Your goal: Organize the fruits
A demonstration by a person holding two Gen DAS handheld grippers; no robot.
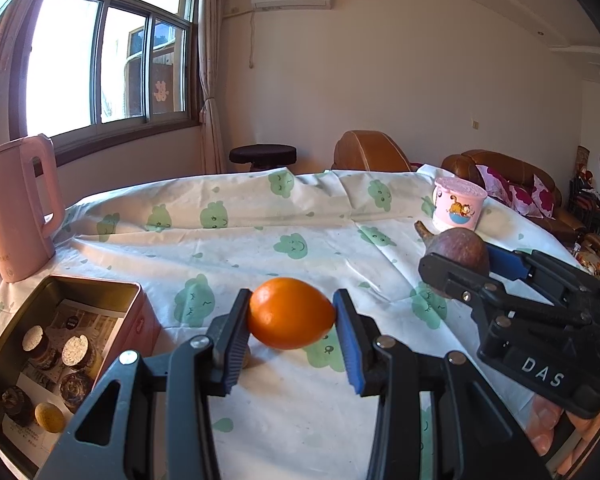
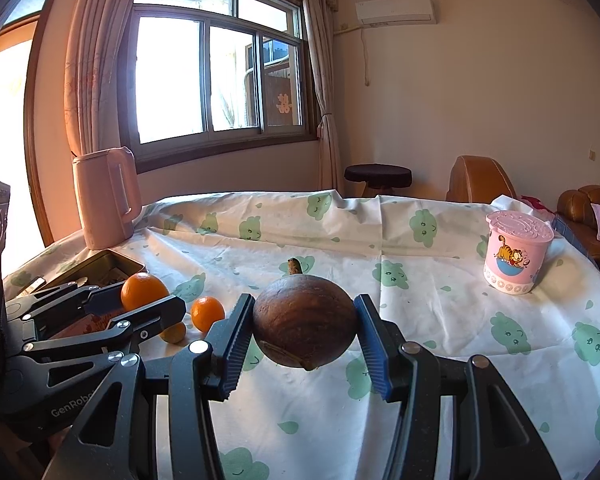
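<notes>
Your left hand-held gripper (image 1: 292, 322) pinches a smooth, round orange fruit (image 1: 290, 313) between its blue ribbed pads, holding it clear above the surface (image 1: 260, 240), which is covered in a white cloth printed with green smiling clouds. The fruit sits across the jaws, pad on each side.

Your right hand-held gripper (image 2: 305, 330) clamps a round, brown, dull-skinned fruit (image 2: 305, 320), likewise lifted off the cloth; a flat cut patch shows on its underside. Just behind it a short brown stem-like piece (image 2: 295, 267) pokes up; you cannot tell what it belongs to.

From the right wrist view, a smaller orange fruit (image 2: 207, 313) and a small yellowish fruit (image 2: 175, 332) lie on the cloth near the left gripper, close together.

To your left stands an open rectangular metal tin with pink outer walls (image 1: 134, 312). Inside it lie several round dark cakes with pale tops (image 1: 74, 354) and one small yellowish round fruit (image 1: 49, 417), on printed paper.

Behind the tin, a pale pink electric kettle (image 1: 16, 208) stands upright near the surface's edge. On the far right sits a pink lidded plastic cup with a cartoon cat (image 2: 516, 256), upright, well apart from both fruits.

Fingertips (image 1: 546, 420) show beneath the right gripper's body.
</notes>
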